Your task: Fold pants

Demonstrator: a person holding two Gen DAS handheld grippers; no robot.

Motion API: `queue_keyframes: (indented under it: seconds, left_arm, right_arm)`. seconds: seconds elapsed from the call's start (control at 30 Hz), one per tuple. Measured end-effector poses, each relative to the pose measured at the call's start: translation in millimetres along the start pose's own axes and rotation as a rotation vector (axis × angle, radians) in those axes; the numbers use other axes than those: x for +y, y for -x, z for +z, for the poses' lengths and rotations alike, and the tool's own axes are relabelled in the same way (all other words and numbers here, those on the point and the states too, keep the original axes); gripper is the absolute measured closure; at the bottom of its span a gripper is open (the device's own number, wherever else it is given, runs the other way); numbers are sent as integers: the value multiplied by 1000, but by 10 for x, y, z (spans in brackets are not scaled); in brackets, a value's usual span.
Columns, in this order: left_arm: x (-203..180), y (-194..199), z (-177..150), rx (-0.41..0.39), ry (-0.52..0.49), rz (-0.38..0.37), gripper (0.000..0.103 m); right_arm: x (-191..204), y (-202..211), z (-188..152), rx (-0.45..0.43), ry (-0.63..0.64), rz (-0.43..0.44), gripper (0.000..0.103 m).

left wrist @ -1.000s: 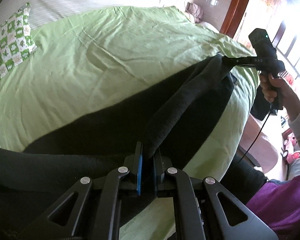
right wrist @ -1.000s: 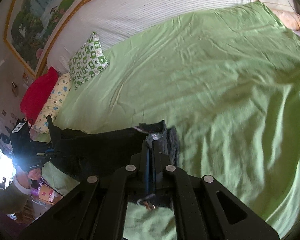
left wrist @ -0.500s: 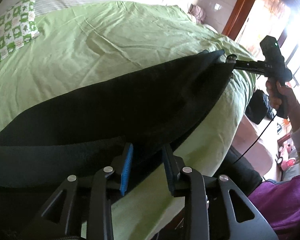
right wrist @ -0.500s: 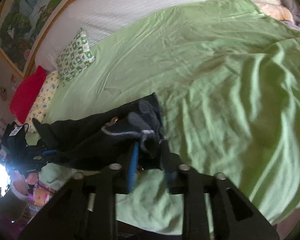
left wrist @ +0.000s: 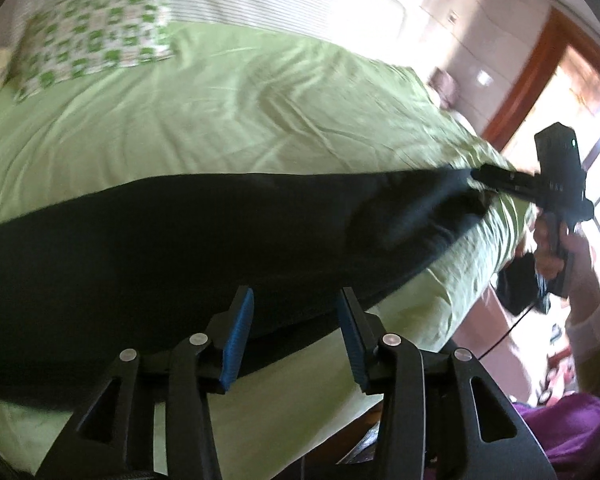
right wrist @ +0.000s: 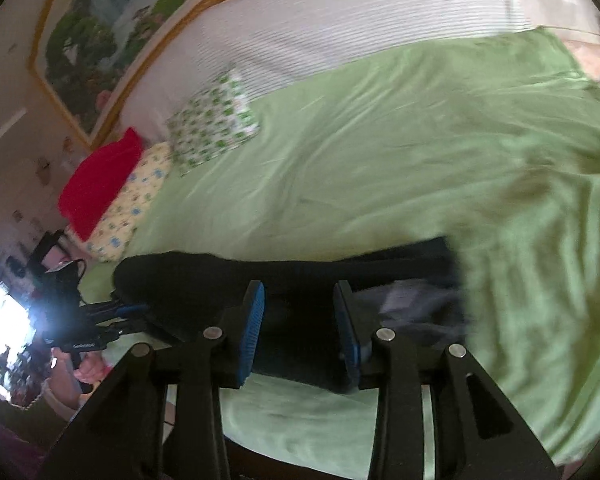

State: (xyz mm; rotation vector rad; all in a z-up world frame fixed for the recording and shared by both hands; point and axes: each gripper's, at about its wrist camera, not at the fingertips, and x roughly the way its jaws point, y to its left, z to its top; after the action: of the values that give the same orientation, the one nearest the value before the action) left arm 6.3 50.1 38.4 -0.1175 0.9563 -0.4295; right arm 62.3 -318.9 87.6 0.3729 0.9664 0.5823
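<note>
The pants [left wrist: 188, 240], black and laid in a long band, are spread near the front edge of a bed covered by a green sheet [left wrist: 228, 116].

In the left wrist view, the left gripper [left wrist: 294, 336] is seen with its jaws apart, having just been opening; the blue pads [left wrist: 236, 332] frame the near edge of the dark cloth, and no fabric is pressed between them. Further along the band, at its far right end, the right gripper [left wrist: 496, 178] is seen from the side, its tip at the cloth's end; whether it touches cannot be told through the blur. It is held by a hand [left wrist: 556, 248] in a pale cuff.

In the right wrist view, the right gripper [right wrist: 300, 320] is shown with its jaws apart, opened within the last second; the pants [right wrist: 284, 276] lie under and beyond the blue pads [right wrist: 254, 320], unclamped. A greyish lining shows at the right end of the cloth. The left gripper [right wrist: 134, 316] is seen at the band's left end, partly lost in window glare.

Further out, a green-patterned pillow [right wrist: 212, 126], a yellow patterned pillow [right wrist: 132, 204] and a red cushion [right wrist: 100, 184] are placed at the head of the bed. A striped white headboard [right wrist: 340, 28] and a framed landscape picture [right wrist: 112, 24] are seen behind. No containers are visible.
</note>
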Motion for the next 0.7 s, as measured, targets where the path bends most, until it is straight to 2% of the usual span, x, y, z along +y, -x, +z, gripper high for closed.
queue_keyframes:
  seconds: [0.3, 0.53, 0.7]
  left_arm:
    - [508, 388, -212, -74, 184, 82, 56]
    - [963, 675, -426, -130, 353, 156, 53]
    - [1307, 827, -563, -162, 486, 197, 51]
  right_arm:
    - [685, -811, -16, 132, 102, 169, 65]
    - [1128, -1276, -108, 218, 174, 245, 65]
    - [1410, -1494, -216, 263, 243, 263, 65]
